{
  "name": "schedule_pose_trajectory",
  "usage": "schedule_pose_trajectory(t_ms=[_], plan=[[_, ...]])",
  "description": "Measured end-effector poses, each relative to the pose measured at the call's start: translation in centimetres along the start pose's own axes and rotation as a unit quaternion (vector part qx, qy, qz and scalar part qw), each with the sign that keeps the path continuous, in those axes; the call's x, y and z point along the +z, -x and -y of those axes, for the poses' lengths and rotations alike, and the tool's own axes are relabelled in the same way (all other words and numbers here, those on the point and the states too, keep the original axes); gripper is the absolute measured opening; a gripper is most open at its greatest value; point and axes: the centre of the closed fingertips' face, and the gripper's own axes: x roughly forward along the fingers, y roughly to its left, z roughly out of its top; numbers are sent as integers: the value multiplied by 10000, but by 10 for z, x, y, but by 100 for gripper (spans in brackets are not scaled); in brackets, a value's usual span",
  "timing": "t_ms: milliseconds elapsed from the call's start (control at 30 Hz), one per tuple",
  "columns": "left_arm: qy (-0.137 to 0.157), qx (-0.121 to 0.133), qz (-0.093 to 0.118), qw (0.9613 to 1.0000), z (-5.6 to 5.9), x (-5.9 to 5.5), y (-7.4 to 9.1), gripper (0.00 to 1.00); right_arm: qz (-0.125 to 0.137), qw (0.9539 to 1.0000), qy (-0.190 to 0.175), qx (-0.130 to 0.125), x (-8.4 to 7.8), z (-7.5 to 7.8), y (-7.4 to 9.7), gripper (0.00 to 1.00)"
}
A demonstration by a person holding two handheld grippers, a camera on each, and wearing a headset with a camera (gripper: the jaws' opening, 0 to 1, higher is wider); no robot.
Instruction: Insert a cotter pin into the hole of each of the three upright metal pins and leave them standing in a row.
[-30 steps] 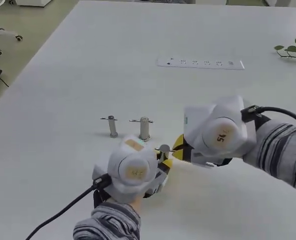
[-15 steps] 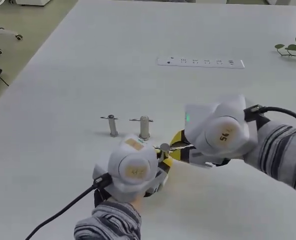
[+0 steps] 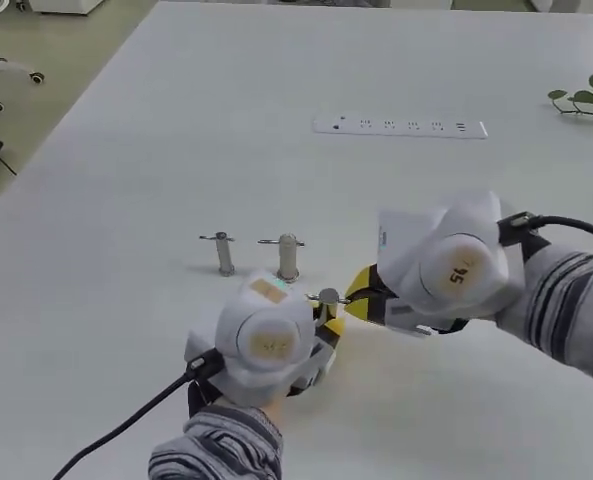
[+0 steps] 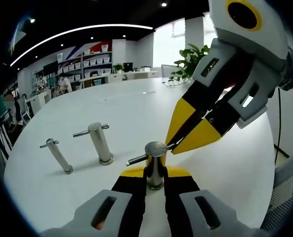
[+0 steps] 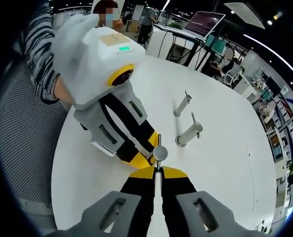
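Two upright metal pins [image 3: 224, 254] [image 3: 288, 259] stand side by side on the white table, each with a cotter pin through its head. A third metal pin [image 4: 155, 165] stands in front of them, and my left gripper [image 4: 155, 174] is shut on its shaft. The cotter pin [image 4: 137, 159] passes through this pin's head, its tip sticking out on the left. My right gripper [image 4: 178, 144] is shut on the cotter pin's other end, hard against the pin head [image 5: 160, 153]. In the head view the left gripper [image 3: 326, 322] and right gripper [image 3: 357, 293] meet at the third pin [image 3: 328, 298].
A white power strip [image 3: 400, 127] lies further back on the table. A green plant [image 3: 584, 96] sits at the far right edge. An office chair [image 3: 6, 68] stands on the floor to the left. A black cable [image 3: 126, 424] trails from the left gripper.
The right gripper backed off slightly to the right, then closed in on the pin head again with the cotter pin. The left gripper and the two rear pins held still.
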Motion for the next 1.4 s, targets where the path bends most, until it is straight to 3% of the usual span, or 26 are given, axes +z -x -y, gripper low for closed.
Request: schedule_pose_trajectory(t_ms=[700,1400], plan=[[29,44,-43,10000,0,-2,-1,9,6,10000,28,2,-1,-2,2,0],[-99,-74,-215,9997,-1,-5,-1,11,84,9999,-101,-28,0,-2,1,0]])
